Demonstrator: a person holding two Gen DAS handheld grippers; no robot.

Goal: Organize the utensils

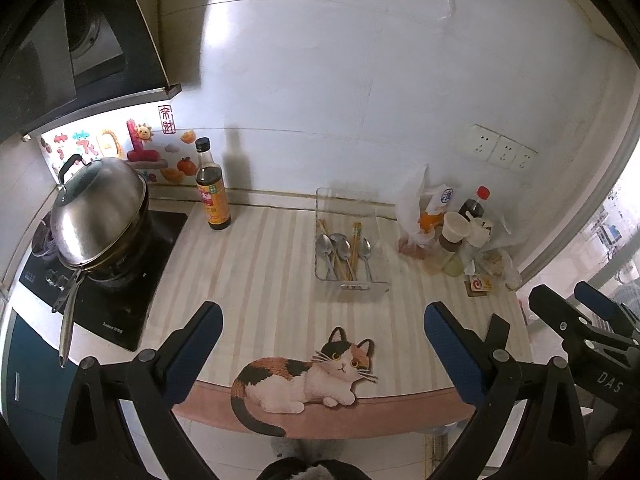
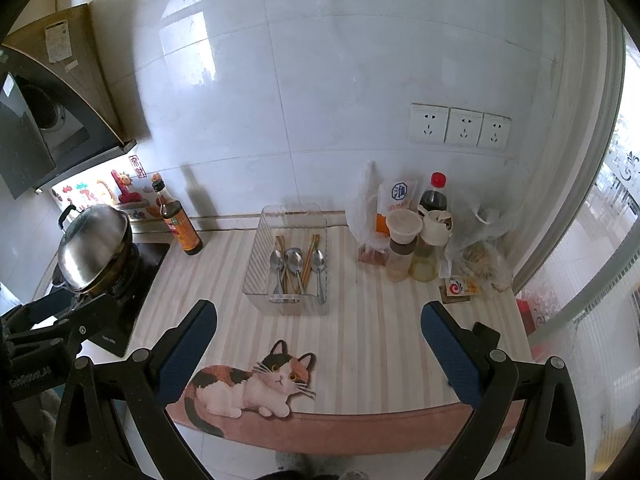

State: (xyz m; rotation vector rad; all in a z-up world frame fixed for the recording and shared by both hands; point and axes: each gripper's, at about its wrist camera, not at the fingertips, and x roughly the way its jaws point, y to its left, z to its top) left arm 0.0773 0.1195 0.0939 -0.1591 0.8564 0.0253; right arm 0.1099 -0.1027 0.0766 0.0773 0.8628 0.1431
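Note:
A clear plastic utensil tray [image 1: 380,216] stands on the striped counter mat, also in the right wrist view [image 2: 256,256]. In it lie several metal spoons [image 1: 344,252] [image 2: 296,264] and wooden chopsticks [image 1: 355,240] [image 2: 310,256]. My left gripper [image 1: 322,320] is open and empty, held above the counter's front edge, well short of the tray. My right gripper [image 2: 318,320] is open and empty at the same distance. The right gripper also shows at the right edge of the left wrist view [image 1: 576,300].
A lidded steel pot [image 1: 100,208] sits on a black cooktop [image 1: 120,304] at left. A dark sauce bottle [image 1: 212,196] stands near the wall. Bottles, cups and plastic bags [image 2: 420,236] crowd the right back corner. A cat picture [image 1: 304,376] marks the mat's front edge.

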